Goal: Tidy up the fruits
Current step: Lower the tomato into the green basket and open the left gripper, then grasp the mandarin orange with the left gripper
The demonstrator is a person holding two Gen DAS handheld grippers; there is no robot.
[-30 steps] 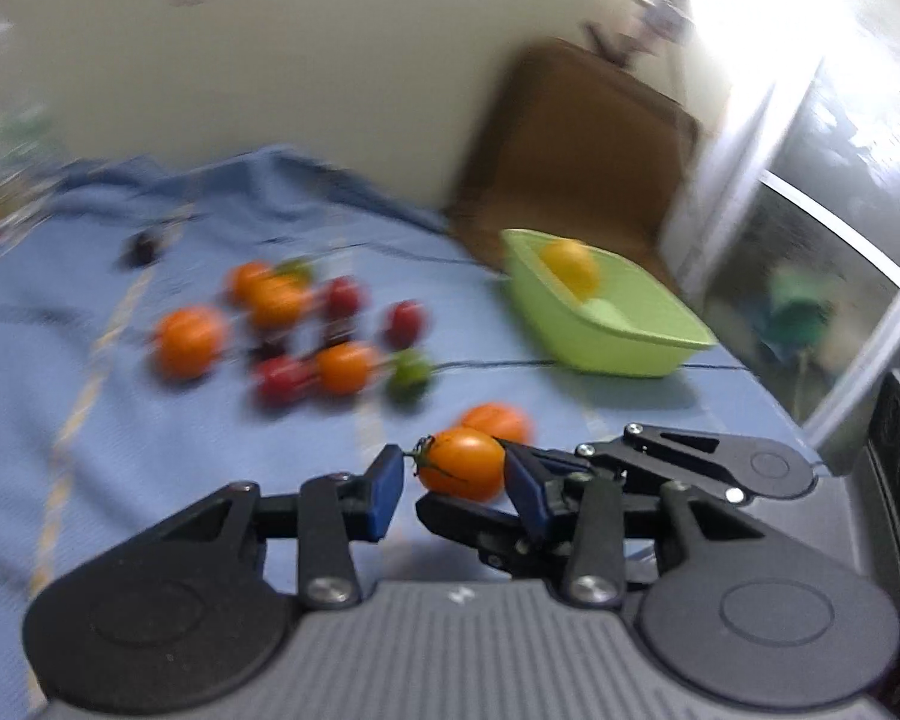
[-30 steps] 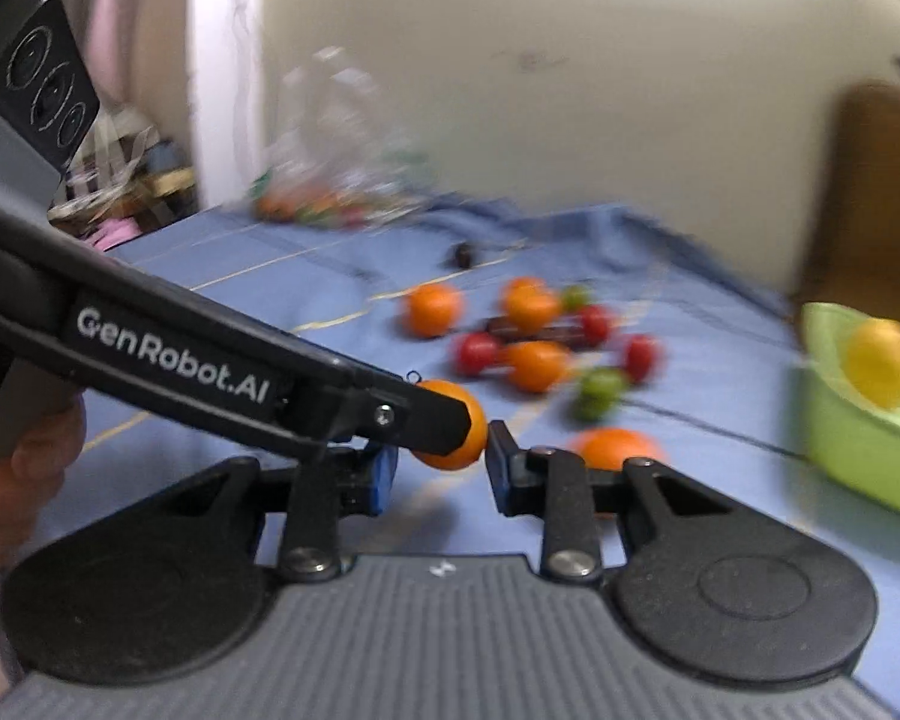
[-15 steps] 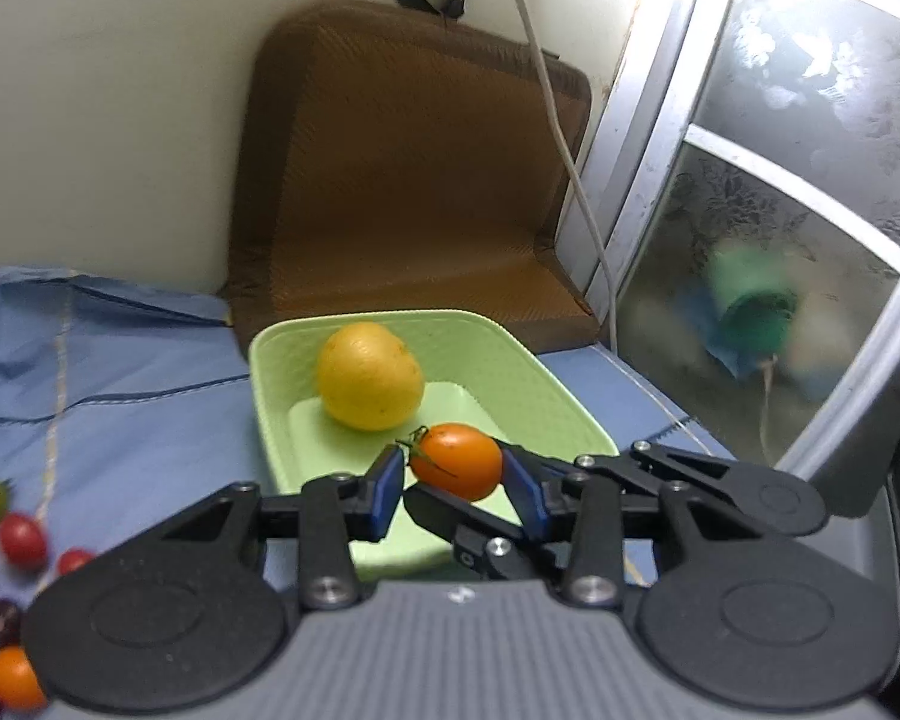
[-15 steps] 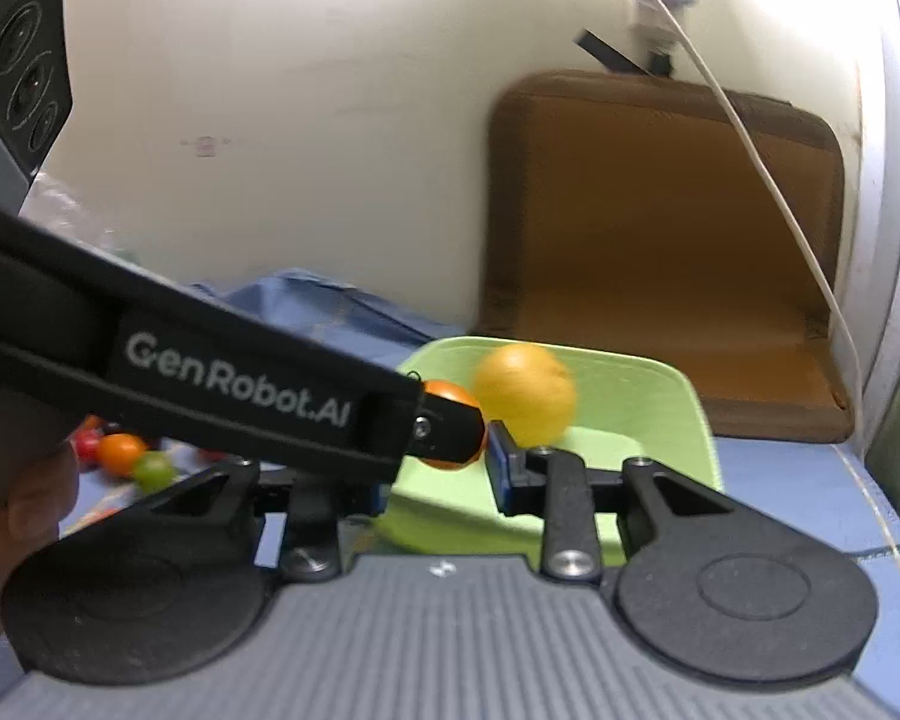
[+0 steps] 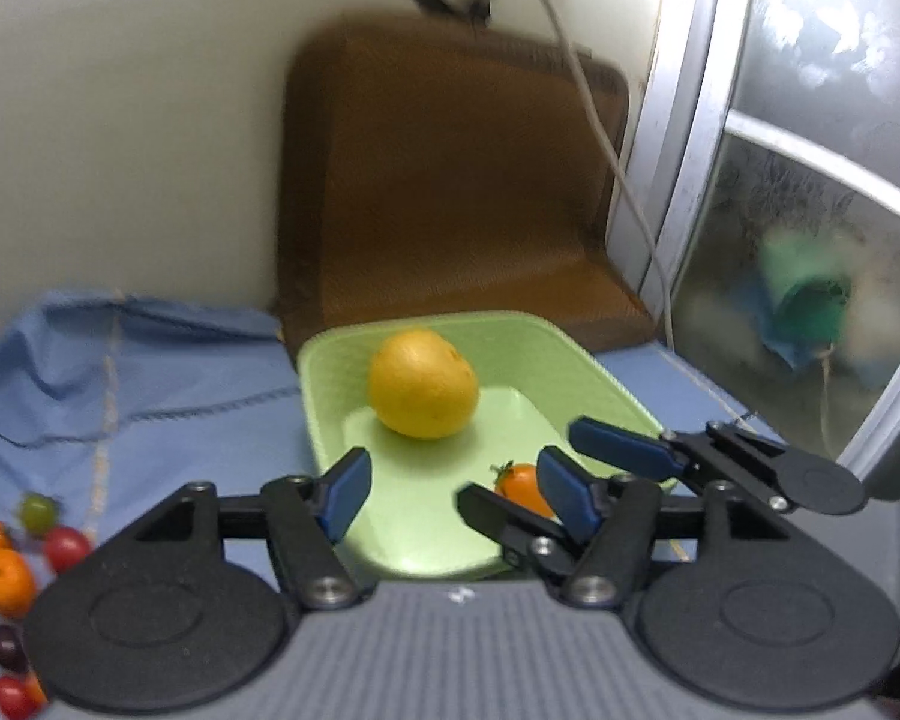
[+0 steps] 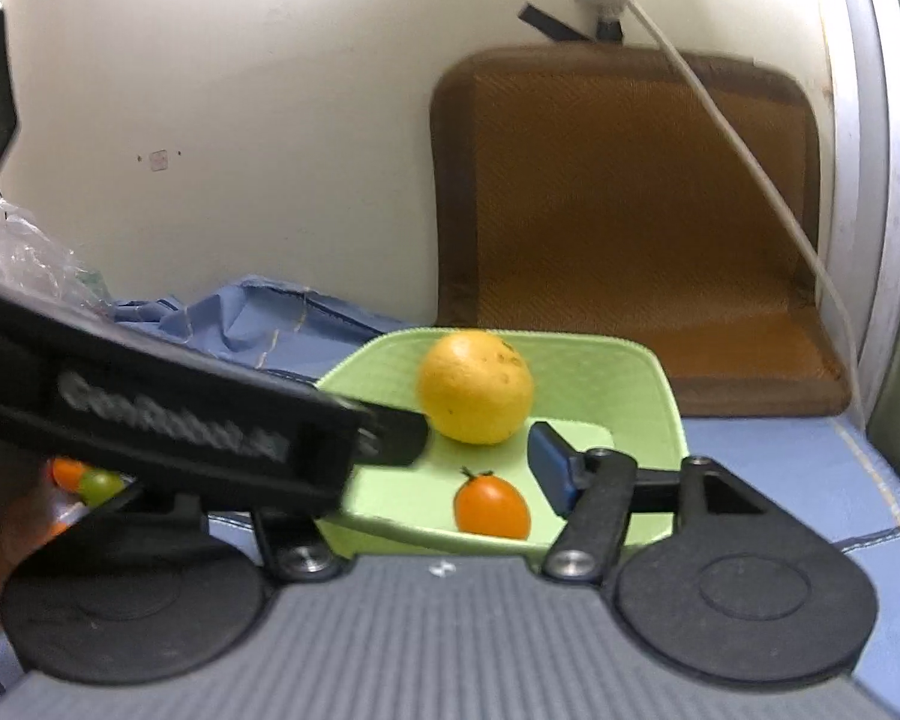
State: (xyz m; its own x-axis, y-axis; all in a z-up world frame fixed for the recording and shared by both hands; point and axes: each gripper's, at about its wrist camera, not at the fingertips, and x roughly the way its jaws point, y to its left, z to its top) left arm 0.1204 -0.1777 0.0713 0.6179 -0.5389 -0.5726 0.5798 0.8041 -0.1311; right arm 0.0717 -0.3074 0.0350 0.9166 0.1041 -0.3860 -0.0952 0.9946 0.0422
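Note:
A green tray (image 5: pixel 600 372) (image 6: pixel 660 384) holds a large yellow citrus fruit (image 5: pixel 423 383) (image 6: pixel 475 387) and a small orange tomato (image 5: pixel 519 486) (image 6: pixel 491 506). My left gripper (image 5: pixel 456 492) is open above the tray's near end, and the tomato lies loose by its right finger. My right gripper (image 6: pixel 450 468) is open over the tray too. The left gripper's body hides the right gripper's left finger. The right gripper's fingers (image 5: pixel 618 450) cross just right of the left gripper in the left wrist view.
Several loose small tomatoes (image 5: pixel 12 570), red, orange and green, lie on the blue cloth (image 5: pixel 120 372) at far left. A brown mat (image 5: pixel 450 180) leans on the wall behind the tray. A white cable (image 6: pixel 720 138) hangs at right, beside a window frame (image 5: pixel 678 138).
Both grippers swung from the tomato pile to the green tray. Both jaws then opened and the orange tomato dropped into the tray.

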